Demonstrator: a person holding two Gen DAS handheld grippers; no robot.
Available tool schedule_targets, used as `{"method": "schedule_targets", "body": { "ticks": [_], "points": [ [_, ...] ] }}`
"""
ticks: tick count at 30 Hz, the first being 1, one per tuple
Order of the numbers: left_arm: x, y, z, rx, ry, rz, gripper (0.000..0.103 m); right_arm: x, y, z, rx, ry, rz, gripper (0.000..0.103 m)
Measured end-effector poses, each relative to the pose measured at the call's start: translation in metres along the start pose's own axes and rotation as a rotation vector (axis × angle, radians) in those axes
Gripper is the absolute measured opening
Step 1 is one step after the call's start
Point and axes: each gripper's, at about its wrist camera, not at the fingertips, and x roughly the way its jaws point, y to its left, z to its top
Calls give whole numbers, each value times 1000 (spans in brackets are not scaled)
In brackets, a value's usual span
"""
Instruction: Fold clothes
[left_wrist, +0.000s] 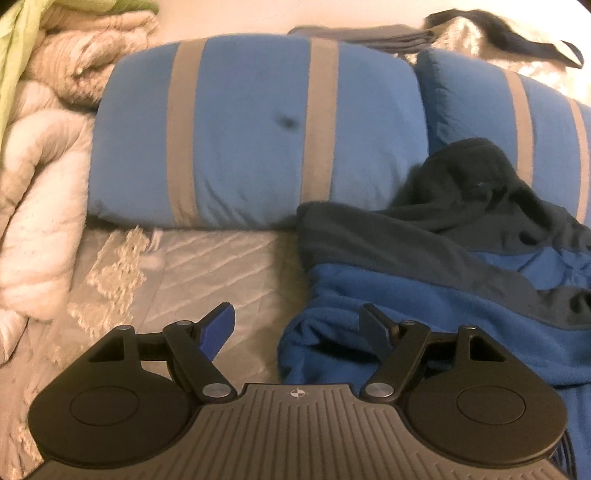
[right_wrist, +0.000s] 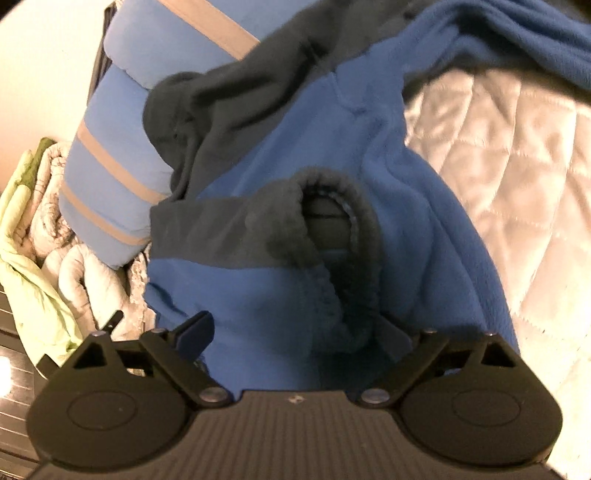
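A blue fleece jacket (left_wrist: 424, 295) with dark grey panels lies crumpled on the bed, its upper part resting against the pillows. My left gripper (left_wrist: 297, 326) is open at the jacket's left edge, with one finger over the bedspread and the other over blue fleece. In the right wrist view the jacket (right_wrist: 295, 147) fills the middle, and a dark grey sleeve cuff (right_wrist: 332, 229) gapes toward the camera. My right gripper (right_wrist: 293, 332) is open just above the fleece below that cuff, with fabric lying between the wide-apart fingers.
Two blue pillows with grey stripes (left_wrist: 258, 129) stand along the far side. A cream quilted blanket (left_wrist: 40, 184) and a green cloth (right_wrist: 29, 229) are heaped at the left. The grey quilted bedspread (left_wrist: 207, 266) is bare left of the jacket and to its right (right_wrist: 517, 166).
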Motion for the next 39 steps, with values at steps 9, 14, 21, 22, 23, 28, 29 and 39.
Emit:
{"method": "schedule_targets", "body": {
  "ticks": [9,14,21,22,23,28,29,39],
  "points": [
    [-4,-20,7,90,-32,58,75,2,-15,2,78,-60,5,84],
    [1,-21,3,124,-20,72,75,-1,-20,3,99,-104,-5,65],
    [6,-22,2,132,-1,71,75,-8,-23,5,102,-176,-24,20],
    [6,-22,1,133,1,71,75,-11,-19,5,79,-194,-31,20],
    [7,-22,1,134,3,70,75,-14,-15,6,57,-212,-39,22],
    [7,-21,1,121,8,69,75,-28,-6,3,-11,-295,-121,63],
    [7,-20,1,118,8,67,75,-31,-3,3,-35,-322,-123,64],
    [10,-21,0,119,23,65,75,-11,14,11,-179,-271,-106,17]
  ]
}}
